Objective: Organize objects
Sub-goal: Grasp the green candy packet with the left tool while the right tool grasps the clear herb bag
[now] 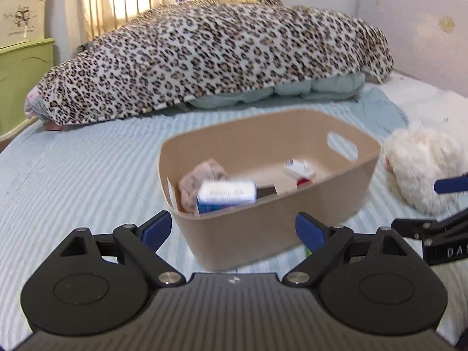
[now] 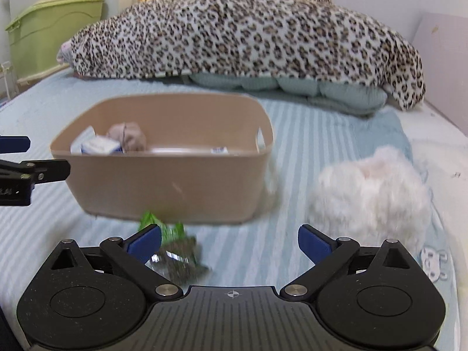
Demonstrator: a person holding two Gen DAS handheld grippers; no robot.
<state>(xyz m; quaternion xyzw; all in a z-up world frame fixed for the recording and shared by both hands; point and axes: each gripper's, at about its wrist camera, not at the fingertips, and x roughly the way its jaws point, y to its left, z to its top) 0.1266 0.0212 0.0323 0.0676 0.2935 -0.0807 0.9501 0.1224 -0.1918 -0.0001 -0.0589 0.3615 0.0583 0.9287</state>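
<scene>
A tan plastic bin (image 1: 248, 234) (image 2: 163, 187) stands on the striped bed. Inside it lie a blue and white box (image 1: 225, 194) (image 2: 98, 146), a crumpled beige cloth (image 1: 201, 178) (image 2: 130, 136) and a small white and red item (image 1: 299, 172). My left gripper (image 1: 234, 229) is open and empty, just in front of the bin's near wall. My right gripper (image 2: 229, 241) is open and empty. A green and dark packet (image 2: 175, 254) lies on the bed by its left finger. A white fluffy toy (image 2: 368, 196) (image 1: 421, 163) sits right of the bin.
A leopard-print blanket (image 1: 210, 55) (image 2: 242, 35) over pale green bedding lies across the far side of the bed. A green cabinet (image 1: 20, 79) (image 2: 49, 29) stands at the left. The wall (image 1: 409, 29) bounds the right side.
</scene>
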